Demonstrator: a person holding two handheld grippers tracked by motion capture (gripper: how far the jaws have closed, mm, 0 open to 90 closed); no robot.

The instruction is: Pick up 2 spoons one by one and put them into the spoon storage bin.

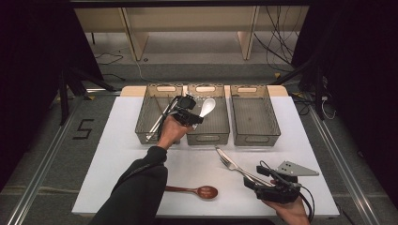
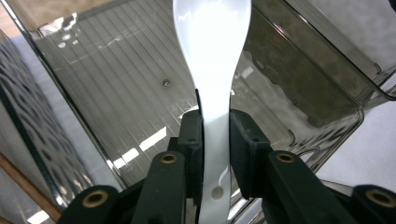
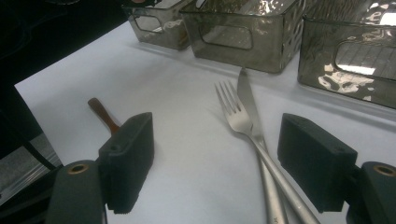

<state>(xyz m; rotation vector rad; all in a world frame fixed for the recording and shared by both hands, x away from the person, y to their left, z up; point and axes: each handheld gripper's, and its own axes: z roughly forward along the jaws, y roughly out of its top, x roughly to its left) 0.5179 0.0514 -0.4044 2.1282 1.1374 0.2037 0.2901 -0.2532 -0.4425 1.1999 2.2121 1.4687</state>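
Now the white spoon [image 2: 212, 70] stands between the 2 pads of the left gripper [image 2: 215, 140], its handle running down through the narrow gap and its bowl reaching ahead of the gripper over the floor of the middle bin [image 2: 116, 93]. The pads sit close against the handle on both sides, though whether they press on it I cannot tell. In the high view that left gripper [image 1: 193, 115] hangs over the middle bin [image 1: 213, 129], the spoon's bowl [image 1: 207, 107] just beyond it. The right gripper [image 3: 217, 163] rests low over the worktop [image 3: 187, 107] with jaws wide apart and nothing between the pads; a fork [image 3: 236, 114] and knife [image 3: 247, 95] lie crossed just ahead of it, and a brown spoon [image 1: 197, 191] lies off to its left.
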